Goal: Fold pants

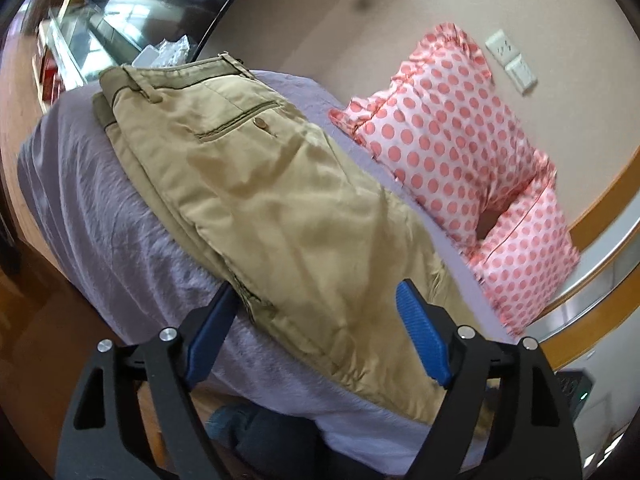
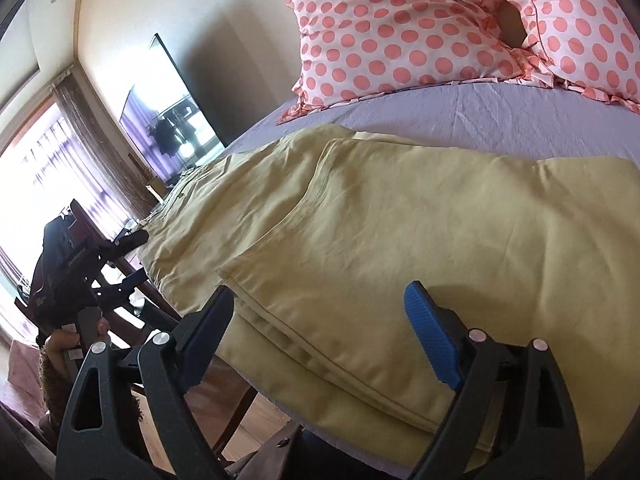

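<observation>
Khaki pants (image 1: pixel 280 200) lie folded lengthwise on a lavender bed sheet (image 1: pixel 100 208), waistband and buttoned back pocket (image 1: pixel 240 122) at the far end. My left gripper (image 1: pixel 316 300) is open, its blue fingers straddling the near part of the pants without gripping. In the right wrist view the pants (image 2: pixel 400 220) show their leg ends with a hem edge (image 2: pixel 280 316) near the bed's edge. My right gripper (image 2: pixel 320 304) is open, with the hem between its fingers. The left gripper (image 2: pixel 120 256) also shows there, at the far left by the bed's side.
Two pink polka-dot pillows (image 2: pixel 400 32) lie at the head of the bed against the wall. A TV (image 2: pixel 172 120) and a bright window (image 2: pixel 36 184) are to the left. Wooden floor (image 1: pixel 24 320) lies beside the bed.
</observation>
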`<state>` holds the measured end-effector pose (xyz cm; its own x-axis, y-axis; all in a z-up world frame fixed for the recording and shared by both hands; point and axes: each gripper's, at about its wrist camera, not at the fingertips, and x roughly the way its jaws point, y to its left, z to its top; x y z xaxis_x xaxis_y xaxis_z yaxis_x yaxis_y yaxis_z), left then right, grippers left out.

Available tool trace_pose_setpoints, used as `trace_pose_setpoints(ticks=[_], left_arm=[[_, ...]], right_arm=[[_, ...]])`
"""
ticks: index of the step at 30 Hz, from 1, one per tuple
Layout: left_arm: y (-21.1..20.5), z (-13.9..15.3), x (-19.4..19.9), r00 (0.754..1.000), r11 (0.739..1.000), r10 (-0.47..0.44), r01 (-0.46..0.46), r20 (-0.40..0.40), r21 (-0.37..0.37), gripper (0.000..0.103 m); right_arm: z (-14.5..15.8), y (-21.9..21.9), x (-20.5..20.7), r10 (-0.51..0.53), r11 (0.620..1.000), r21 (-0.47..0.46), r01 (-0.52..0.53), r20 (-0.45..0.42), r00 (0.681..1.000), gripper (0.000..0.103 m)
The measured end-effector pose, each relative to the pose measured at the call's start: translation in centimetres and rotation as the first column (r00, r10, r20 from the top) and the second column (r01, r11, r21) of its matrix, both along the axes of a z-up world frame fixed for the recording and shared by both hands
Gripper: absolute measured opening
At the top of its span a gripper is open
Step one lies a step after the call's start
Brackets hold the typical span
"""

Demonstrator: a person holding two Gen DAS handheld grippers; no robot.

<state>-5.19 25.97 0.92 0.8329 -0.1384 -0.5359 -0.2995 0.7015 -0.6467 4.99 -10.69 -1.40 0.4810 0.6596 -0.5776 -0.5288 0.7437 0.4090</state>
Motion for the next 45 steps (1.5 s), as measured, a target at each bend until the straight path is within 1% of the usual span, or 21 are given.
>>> trace_pose_setpoints(ticks=[6, 11, 12, 13, 15, 18, 22, 24, 26, 27, 29, 30, 31, 32, 33, 35, 36, 38, 41, 42, 45], left_arm=[[4.9, -0.8, 0.5, 0.992, 0.988, 0.122, -0.119, 0.026, -0.103, 0.057], [9.2, -1.9, 1.5, 0.979, 0.95, 0.202, -0.196, 0.0, -0.245, 0.037], [9.7, -2.0, 1.5, 0.978, 0.943, 0.21, -0.203, -0.001, -0.264, 0.029], [10.1, -1.8, 1.7, 0.974, 0.941, 0.224, -0.22, -0.013, -0.258, 0.015], [9.9, -1.2, 1.9, 0.975, 0.951, 0.223, -0.221, -0.015, -0.217, 0.012], [7.5, 1.9, 2.9, 0.979, 0.979, 0.206, -0.206, -0.009, -0.005, 0.01], [1.1, 8.6, 5.6, 0.996, 0.966, 0.05, -0.069, 0.079, 0.249, 0.009], [-4.0, 11.5, 7.1, 0.991, 0.925, -0.077, 0.03, 0.109, 0.378, 0.01], [-11.3, 13.8, 8.0, 0.951, 0.838, -0.275, 0.168, 0.137, 0.519, 0.012], [-15.9, 14.3, 8.1, 0.902, 0.768, -0.409, 0.261, 0.134, 0.585, 0.013], [-22.0, 13.5, 8.1, 0.812, 0.651, -0.578, 0.401, 0.079, 0.644, 0.015], [-25.9, 11.9, 7.9, 0.742, 0.551, -0.671, 0.488, 0.011, 0.677, 0.015], [-28.0, 10.5, 7.6, 0.702, 0.487, -0.712, 0.529, -0.035, 0.695, 0.015], [-30.7, 8.2, 7.1, 0.647, 0.39, -0.754, 0.578, -0.111, 0.717, 0.015], [-32.2, 6.2, 6.7, 0.607, 0.322, -0.777, 0.612, -0.168, 0.722, 0.015], [-33.9, 3.2, 5.9, 0.542, 0.225, -0.8, 0.667, -0.256, 0.71, 0.012], [-34.1, 2.4, 5.6, 0.526, 0.206, -0.804, 0.683, -0.277, 0.7, 0.012], [-33.7, 2.0, 4.9, 0.535, 0.196, -0.798, 0.667, -0.279, 0.719, 0.012], [-32.7, 2.6, 4.7, 0.509, 0.229, -0.819, 0.712, -0.263, 0.664, 0.013], [-32.5, 2.9, 4.5, 0.491, 0.233, -0.831, 0.734, -0.261, 0.638, 0.016], [-29.2, 4.6, 3.7, 0.434, 0.29, -0.885, 0.799, -0.171, 0.528, 0.038]], right_arm=[[0.1, -0.1, -0.1, 0.004, 1.0, 0.013, -0.004, -0.002, 1.0, 0.089], [0.1, -0.4, -0.3, 0.006, 1.0, 0.024, -0.005, -0.001, 1.0, 0.089], [0.1, -0.6, -0.3, 0.005, 1.0, 0.026, -0.005, 0.001, 1.0, 0.089], [0.2, -0.7, -0.4, 0.004, 1.0, 0.028, -0.004, 0.005, 1.0, 0.089], [0.4, -1.4, -0.5, -0.011, 0.999, 0.037, 0.01, 0.017, 1.0, 0.09], [0.9, -3.0, -0.4, -0.045, 0.997, 0.058, 0.043, 0.032, 0.998, 0.09], [1.8, -6.8, -0.2, -0.141, 0.985, 0.106, 0.134, 0.058, 0.988, 0.09], [2.4, -9.5, -0.3, -0.223, 0.967, 0.139, 0.212, 0.071, 0.972, 0.09], [3.0, -12.5, -0.6, -0.311, 0.94, 0.171, 0.294, 0.08, 0.947, 0.09], [3.3, -14.4, -0.9, -0.368, 0.918, 0.19, 0.348, 0.083, 0.926, 0.09], [3.5, -17.8, -1.5, -0.459, 0.873, 0.219, 0.436, 0.069, 0.886, 0.09], [3.4, -19.0, -1.6, -0.489, 0.855, 0.229, 0.466, 0.055, 0.87, 0.09], [3.3, -20.4, -1.8, -0.521, 0.833, 0.242, 0.498, 0.034, 0.853, 0.09], [3.0, -21.3, -1.8, -0.536, 0.819, 0.253, 0.515, 0.014, 0.844, 0.09], [2.6, -22.4, -1.7, -0.544, 0.803, 0.273, 0.529, -0.024, 0.839, 0.09], [1.9, -23.4, -1.5, -0.532, 0.796, 0.292, 0.53, -0.081, 0.843, 0.09], [1.5, -23.5, -1.0, -0.509, 0.802, 0.299, 0.518, -0.113, 0.853, 0.09], [0.9, -23.2, -0.2, -0.457, 0.817, 0.312, 0.484, -0.16, 0.875, 0.09], [-0.1, -21.8, 1.5, -0.374, 0.848, 0.31, 0.431, -0.227, 0.899, 0.086], [-0.2, -21.4, 1.8, -0.363, 0.857, 0.296, 0.422, -0.233, 0.902, 0.079], [-0.9, -19.6, 3.4, -0.323, 0.897, 0.228, 0.379, -0.248, 0.913, 0.065]])
